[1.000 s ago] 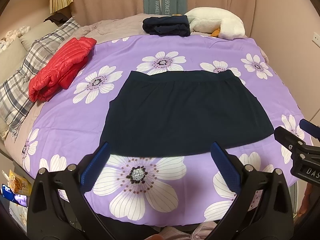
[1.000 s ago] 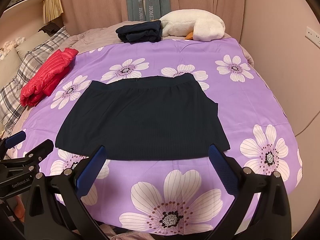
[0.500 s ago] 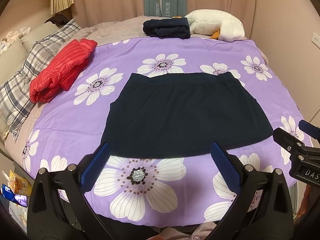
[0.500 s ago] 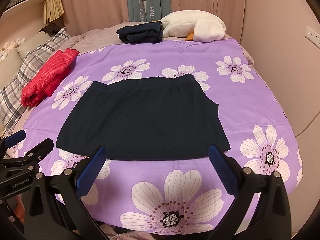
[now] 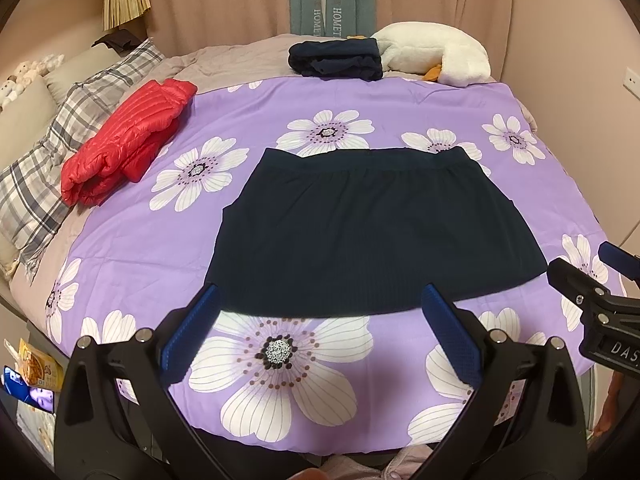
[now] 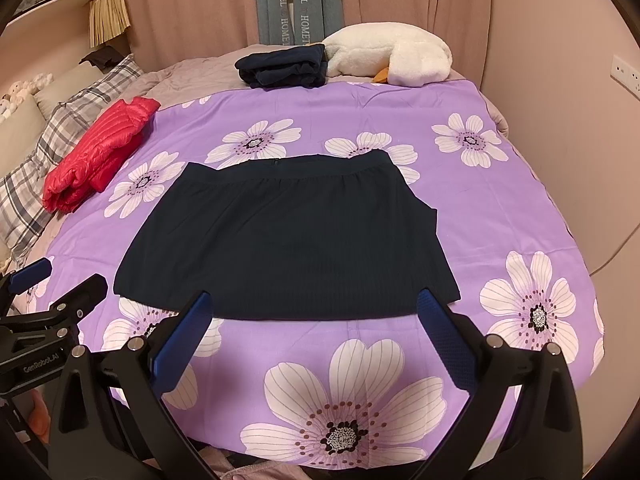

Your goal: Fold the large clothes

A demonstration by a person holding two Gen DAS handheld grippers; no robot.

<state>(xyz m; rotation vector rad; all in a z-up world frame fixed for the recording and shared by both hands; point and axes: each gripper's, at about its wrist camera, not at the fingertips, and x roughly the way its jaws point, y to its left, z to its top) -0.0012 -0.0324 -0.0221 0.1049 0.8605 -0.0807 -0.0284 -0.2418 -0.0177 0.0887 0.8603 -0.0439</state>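
A dark navy skirt lies spread flat on the purple flowered bedspread, waistband away from me and hem toward me. My left gripper hangs open just short of the hem's left half, nothing between its blue pads. My right gripper is open too, above the hem's right half and holding nothing. Each gripper shows at the edge of the other's view.
A folded red puffer jacket lies at the left by a plaid pillow. At the far side sit a folded dark garment and a white plush toy. The bed's near edge is below the grippers.
Both grippers have drawn back slightly toward the bed's near edge and stay open. The skirt has not moved.
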